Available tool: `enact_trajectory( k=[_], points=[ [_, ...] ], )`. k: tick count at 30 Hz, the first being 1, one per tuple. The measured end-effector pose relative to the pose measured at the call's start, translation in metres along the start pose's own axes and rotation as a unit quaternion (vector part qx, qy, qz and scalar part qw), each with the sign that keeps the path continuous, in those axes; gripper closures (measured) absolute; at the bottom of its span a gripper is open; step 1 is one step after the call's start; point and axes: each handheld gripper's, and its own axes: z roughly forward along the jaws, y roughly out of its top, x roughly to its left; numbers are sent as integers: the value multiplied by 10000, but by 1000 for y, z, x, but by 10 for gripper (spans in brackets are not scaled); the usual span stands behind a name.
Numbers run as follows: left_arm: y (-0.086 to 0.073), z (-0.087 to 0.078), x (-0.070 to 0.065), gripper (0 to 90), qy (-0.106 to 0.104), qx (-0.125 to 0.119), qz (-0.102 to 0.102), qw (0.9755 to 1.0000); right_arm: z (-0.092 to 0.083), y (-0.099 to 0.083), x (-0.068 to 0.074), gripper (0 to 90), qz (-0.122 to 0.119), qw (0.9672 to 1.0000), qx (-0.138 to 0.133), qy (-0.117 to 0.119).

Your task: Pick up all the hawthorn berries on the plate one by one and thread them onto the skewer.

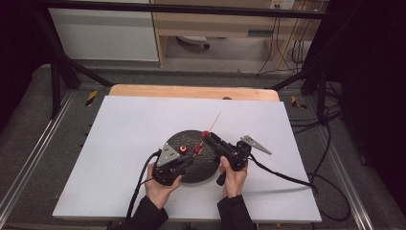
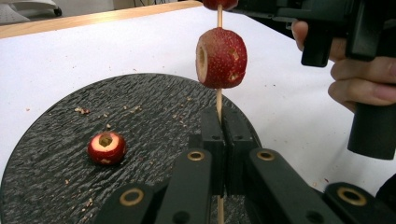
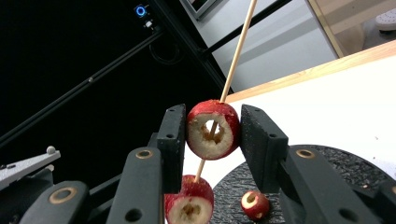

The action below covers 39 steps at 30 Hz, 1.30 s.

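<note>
Red fruit pieces (image 2: 221, 57) with pale cored centres, a tan skewer (image 3: 237, 52), a black textured plate (image 2: 149, 107), a white table (image 1: 134, 124).

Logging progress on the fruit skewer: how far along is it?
Done: one red fruit sits on the skewer, which the left hand-held gripper clamps. In hand: the right hand-held gripper holds a second fruit with the stick through it. Left: one fruit on the black plate.

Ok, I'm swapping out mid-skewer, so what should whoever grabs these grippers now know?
Left gripper: shut on the wooden skewer, holding it upright over the black slate plate.
Right gripper: shut on the top hawthorn berry, which the skewer passes through.
Done: two cored berries threaded; the lower berry sits below the gripped one.
Left: one cored berry lying on the plate to thread.
</note>
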Motion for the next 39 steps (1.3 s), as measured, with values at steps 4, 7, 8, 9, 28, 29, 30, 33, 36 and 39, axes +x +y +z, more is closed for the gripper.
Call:
enact_trajectory(
  k=[4,7,8,9,28,29,30,33,36,39],
  points=[
    [1,2,0,885,-10,20,6,10000,0,-2,0,625,-43,10000,33,-21],
    [1,2,1,885,-34,38,7,10000,-1,-3,1,624,-22,9999,94,-47],
    [1,2,1,884,-44,45,14,10000,-1,-3,1,623,-23,9999,107,-54],
    [1,2,2,884,-53,48,15,10000,-1,-3,0,620,-37,9999,113,-58],
    [-17,-29,29,884,111,278,116,9995,-13,13,-5,158,-1016,9865,1204,-446],
    [-19,-31,31,884,117,291,121,9994,-14,13,-5,132,-1064,9843,1328,-476],
    [-20,-34,33,884,134,298,132,9994,-14,14,-6,115,-1155,9817,1428,-505],
    [-24,-42,39,884,159,330,123,9993,-16,15,-8,71,-1293,9764,1637,-562],
    [-29,-49,46,884,178,368,103,9991,-17,16,-9,38,-1400,9695,1915,-613],
    [-34,-56,52,883,187,388,75,9990,-18,16,-10,26,-1533,9627,2126,-676]
  ],
)
